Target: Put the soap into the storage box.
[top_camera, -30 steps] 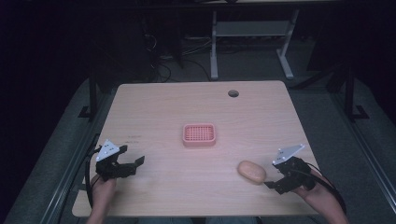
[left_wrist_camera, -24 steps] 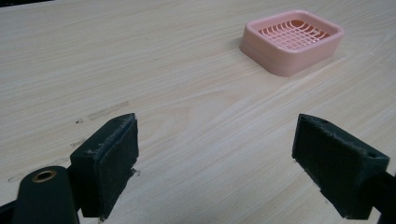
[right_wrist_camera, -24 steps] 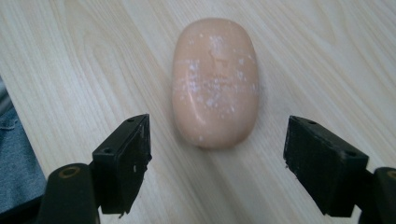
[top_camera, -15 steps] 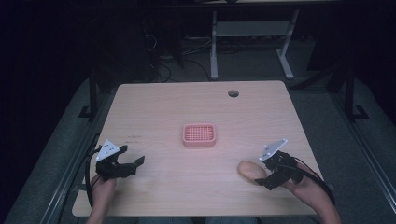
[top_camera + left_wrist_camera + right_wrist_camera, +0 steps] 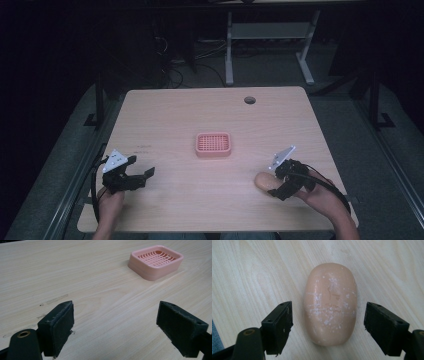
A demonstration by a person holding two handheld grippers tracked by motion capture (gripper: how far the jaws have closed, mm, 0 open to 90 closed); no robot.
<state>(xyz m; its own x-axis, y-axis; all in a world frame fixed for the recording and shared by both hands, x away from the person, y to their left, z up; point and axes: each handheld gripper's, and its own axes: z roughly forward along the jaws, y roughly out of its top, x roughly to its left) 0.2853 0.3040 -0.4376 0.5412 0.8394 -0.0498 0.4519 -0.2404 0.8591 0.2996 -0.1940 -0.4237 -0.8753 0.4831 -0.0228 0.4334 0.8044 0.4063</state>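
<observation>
At the left of the worktop (image 5: 165, 115) the left gripper (image 5: 131, 176) rested near the front edge with its jaws spread wide and nothing between them; in the left gripper view the two black pads framed bare wood, with the pink soap dish (image 5: 155, 261) well ahead and to one side. That pink soap dish (image 5: 213, 144) sat alone near the middle of the worktop, its grid tray holding nothing, so the work of getting the soap into it appeared not to have been carried out yet. Further right, the bar of soap (image 5: 265, 180) lay flat on the wood near the front right corner, well apart from the dish. The right gripper (image 5: 276, 183) was at the soap, and the right gripper view showed its jaws wide open on either side of the bar of soap (image 5: 330, 303), a clear gap showing between each pad and the soap's flanks, so nothing was gripped. Judged from this, the job stood at its first stage: the approach to the soap looked complete, while closing on it, lifting it, carrying it across to the dish and setting it down on the grid all remained, and the left gripper had no part in hand
</observation>
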